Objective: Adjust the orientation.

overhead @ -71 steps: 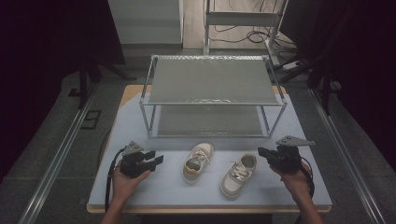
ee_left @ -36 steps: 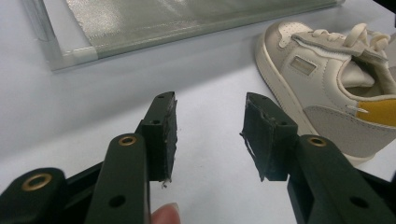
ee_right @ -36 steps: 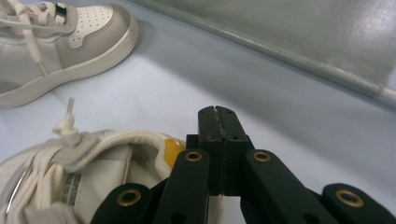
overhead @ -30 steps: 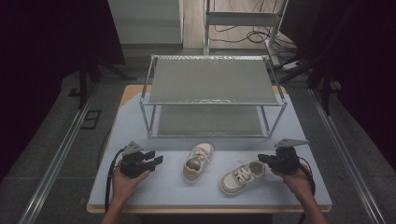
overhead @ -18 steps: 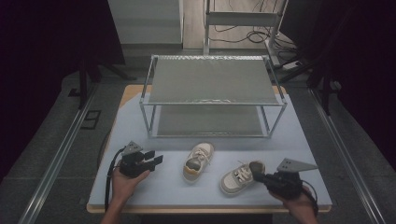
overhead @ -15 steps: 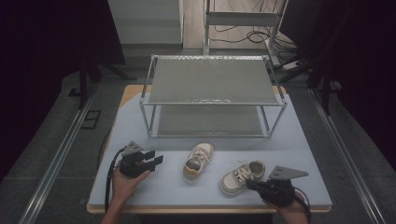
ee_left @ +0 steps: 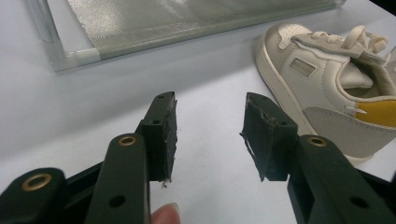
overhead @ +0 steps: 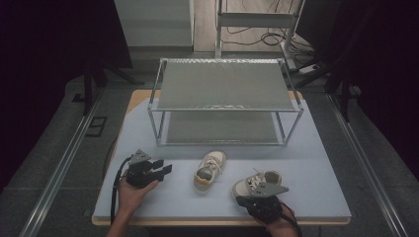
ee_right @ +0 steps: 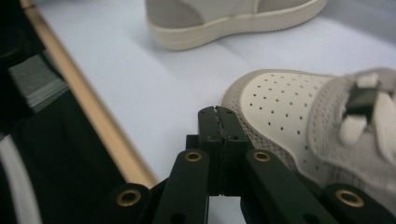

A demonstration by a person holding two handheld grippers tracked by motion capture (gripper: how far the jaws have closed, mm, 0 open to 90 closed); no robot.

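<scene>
Two small beige and white sneakers lie on the pale blue table [overhead: 316, 168]. The left shoe [overhead: 210, 170] points away from the rack [overhead: 225, 89]; the right shoe [overhead: 257, 181] lies crosswise near the front edge. My right gripper [overhead: 240, 199] is shut with nothing in it, low at the front edge, its tips [ee_right: 217, 112] just beside the perforated toe of the right shoe [ee_right: 280, 102]. My left gripper [overhead: 165, 170] rests at the front left, open and empty [ee_left: 208, 126]. The left shoe [ee_left: 327, 79] is to its right, apart from the jaws.
A two-shelf metal rack with mesh shelves stands across the back half of the table, its lower shelf [ee_left: 187, 18] close ahead of the left gripper. The wooden table edge [ee_right: 93, 116] runs right beside the right gripper.
My right gripper has come from the right of the right shoe down to the front edge beside its toe. That shoe has swung more crosswise. The left gripper has stayed put.
</scene>
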